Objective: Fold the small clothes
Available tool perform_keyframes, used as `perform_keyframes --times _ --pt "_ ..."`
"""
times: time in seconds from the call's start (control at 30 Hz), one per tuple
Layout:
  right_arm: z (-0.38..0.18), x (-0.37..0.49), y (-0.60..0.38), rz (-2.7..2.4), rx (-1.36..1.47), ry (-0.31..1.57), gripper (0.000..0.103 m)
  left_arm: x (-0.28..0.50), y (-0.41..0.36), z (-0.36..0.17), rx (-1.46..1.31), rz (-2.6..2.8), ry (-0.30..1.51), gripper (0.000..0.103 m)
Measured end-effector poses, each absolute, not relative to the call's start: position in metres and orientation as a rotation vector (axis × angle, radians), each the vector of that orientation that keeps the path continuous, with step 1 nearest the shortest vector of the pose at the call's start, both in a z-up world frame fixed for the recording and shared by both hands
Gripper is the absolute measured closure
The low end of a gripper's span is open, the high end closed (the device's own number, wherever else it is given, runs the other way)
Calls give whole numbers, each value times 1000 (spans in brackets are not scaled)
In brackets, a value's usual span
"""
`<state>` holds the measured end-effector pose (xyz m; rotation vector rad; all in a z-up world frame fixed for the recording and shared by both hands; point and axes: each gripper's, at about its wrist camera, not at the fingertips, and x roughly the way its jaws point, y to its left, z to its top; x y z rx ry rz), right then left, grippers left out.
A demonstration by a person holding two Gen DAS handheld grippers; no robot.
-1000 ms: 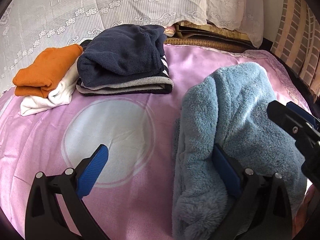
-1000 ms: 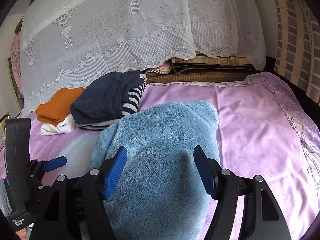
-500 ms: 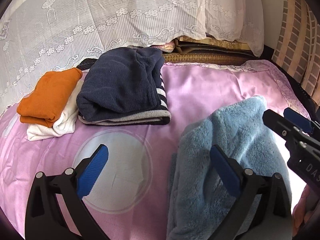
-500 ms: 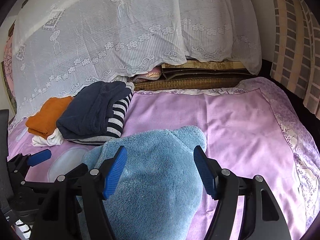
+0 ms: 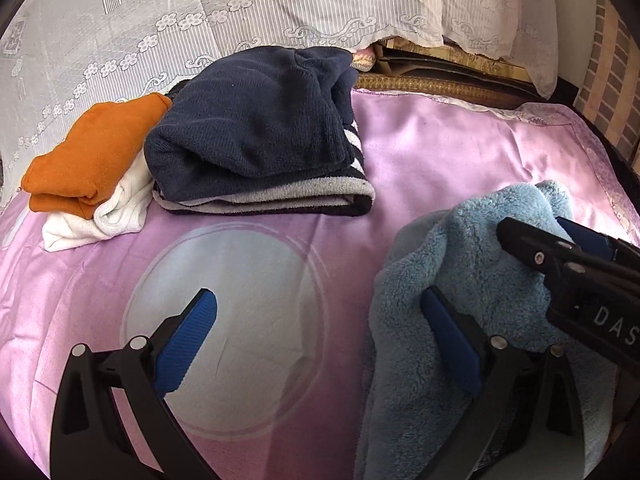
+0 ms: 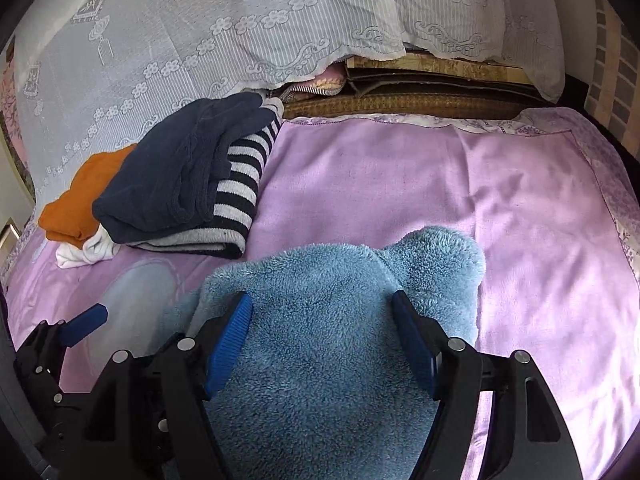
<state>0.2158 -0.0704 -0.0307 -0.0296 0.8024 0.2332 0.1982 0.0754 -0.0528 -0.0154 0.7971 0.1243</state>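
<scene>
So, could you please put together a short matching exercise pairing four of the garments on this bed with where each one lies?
Things:
1. blue fleece garment
2. navy sweater
3. orange garment
4. striped knit

Places:
A. directly under the navy sweater
B. on top of a white garment, at the far left
C. nearest the cameras, between the right gripper's blue pads
D. top of the dark pile beside the orange garment

Pairs: 1-C, 2-D, 3-B, 4-A

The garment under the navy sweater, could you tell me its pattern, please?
Dark navy and white stripes on the striped garment, clearest in the right wrist view.
</scene>
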Motion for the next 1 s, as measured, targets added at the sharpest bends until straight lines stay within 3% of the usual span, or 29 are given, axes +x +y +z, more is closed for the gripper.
perform_keyframes --times 0.3,0.6,0.77,0.87,1.0 --pt "-40 221 -77 252 -37 835 27 200 72 -61 3 130 803 4" --pt "5 142 -108 275 75 646 28 145 97 -27 -85 104 757 4" --pt "-6 84 -114 216 9 636 27 112 85 -29 -50 69 776 5" --pt "-10 64 -126 186 25 635 21 98 79 -28 -15 75 756 5" --pt "-36 72 -130 190 48 745 19 96 74 -42 16 86 792 4"
